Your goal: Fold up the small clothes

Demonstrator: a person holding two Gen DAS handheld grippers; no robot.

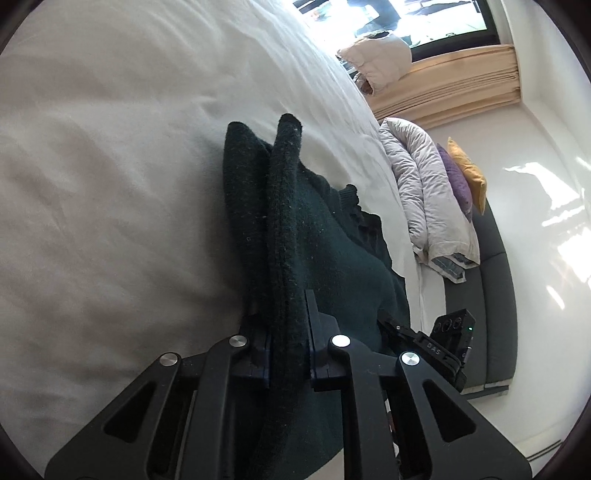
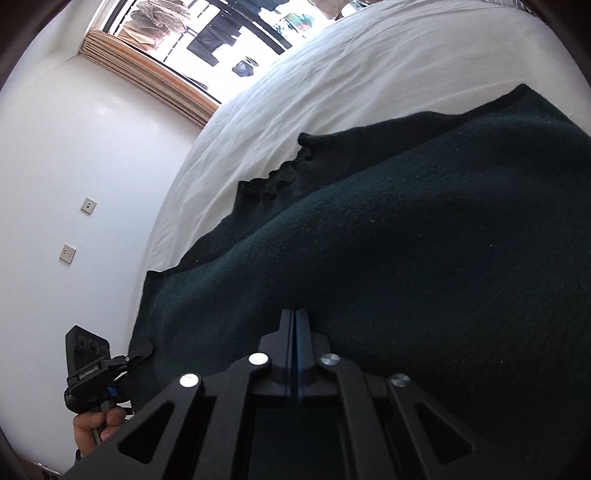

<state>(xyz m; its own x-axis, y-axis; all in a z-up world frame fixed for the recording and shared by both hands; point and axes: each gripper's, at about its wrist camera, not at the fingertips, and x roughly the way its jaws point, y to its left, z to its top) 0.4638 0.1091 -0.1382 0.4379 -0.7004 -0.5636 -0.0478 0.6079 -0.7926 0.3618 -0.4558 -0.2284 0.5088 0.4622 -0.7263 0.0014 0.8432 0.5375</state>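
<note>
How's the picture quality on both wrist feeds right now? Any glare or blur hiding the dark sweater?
Left wrist view: window blown out, sun patches glare on the wall, sweater sharp in the left gripper, its knit visible. Right wrist view: window washed out too, sweater very dark with little detail, right gripper sharp. Both views curve strongly at the edges.

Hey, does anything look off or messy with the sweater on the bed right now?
Nothing damaged. The dark green sweater lies rumpled on the white bed, and the left gripper has pinched a bunched fold that stands up instead of lying flat.
</note>
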